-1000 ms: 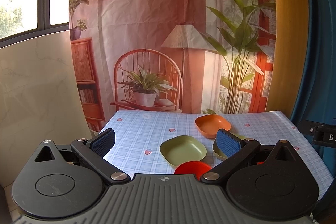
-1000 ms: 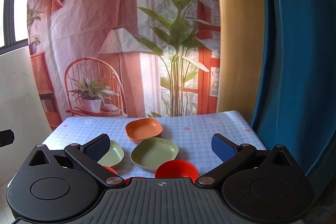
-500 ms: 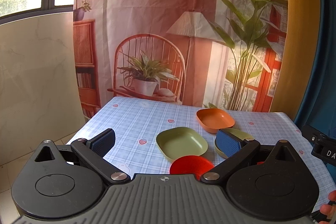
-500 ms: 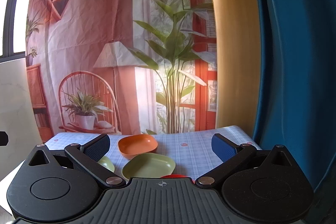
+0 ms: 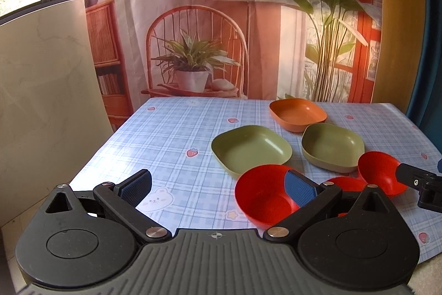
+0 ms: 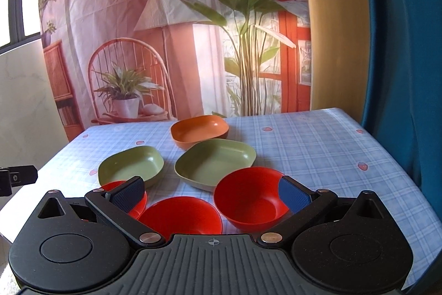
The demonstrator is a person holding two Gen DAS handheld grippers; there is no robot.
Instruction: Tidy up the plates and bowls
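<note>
We see an orange dish [image 6: 199,130] at the back of the bench [image 6: 317,145]. Two green dishes [image 6: 215,161] sit just in front of the orange dish, and three red bowls [image 6: 250,202] sit nearer to us than that. The bench has a blue checked cloth. Behind the orange dish hangs a picture curtain [image 6: 165,18]. Our left tongs [image 5: 218,185] and right tongs [image 6: 211,194] are both wide open and hold nothing.

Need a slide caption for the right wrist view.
Open right gripper over three red bowls, two green dishes and an orange dish.
</note>
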